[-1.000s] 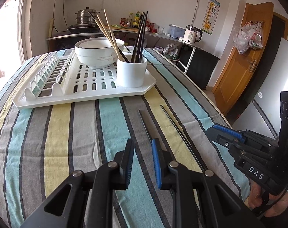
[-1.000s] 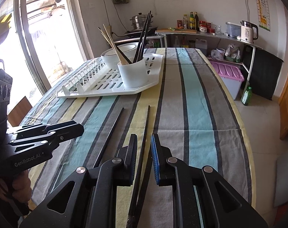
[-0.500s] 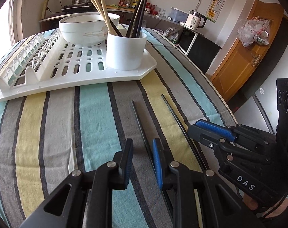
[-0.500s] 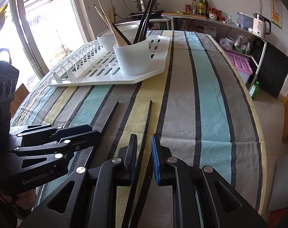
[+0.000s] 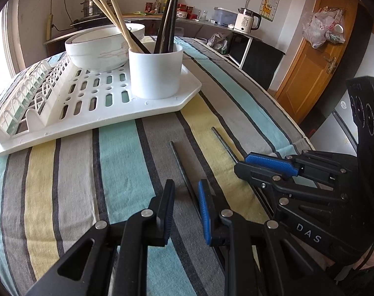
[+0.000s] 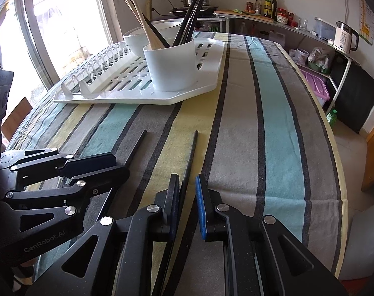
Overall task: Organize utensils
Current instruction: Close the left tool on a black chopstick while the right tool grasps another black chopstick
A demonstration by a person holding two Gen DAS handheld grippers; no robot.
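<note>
- Two black chopsticks lie loose on the striped surface (image 6: 273, 128), well short of the white cup (image 5: 155, 70) that stands on the rack (image 5: 93, 108) at 12 o'clock; one sits under each claw.
- My right claw (image 6: 187, 207) is closing, with the right chopstick (image 6: 190, 162) running up between its jaws. I see a sliver of gap on both sides, so I judge the pads are not yet pressing.
- My left claw (image 5: 186, 209) stands narrowly spread over the left chopstick (image 5: 180, 165), which lies nearer the blue pad at 3 o'clock. Nothing is pinched there.
- Risk: the thin stick may roll or slide flat on the cloth as the pads meet, and I'd come up with nothing.
- Risk: a grip this far toward one end would let the long free end droop or swing, and it could knock the cup on the way in.
- Risk: the two claws work close beside each other and could bump.
- Risk: the cup is already crowded with sticks, so a new one could jam against them.
- Hidden: the near ends of both chopsticks run under the claw bodies, so I cannot tell where along the stick I'm gripping.
- Cut off: the tall black sticks in the cup leave the top of the right view.
</note>
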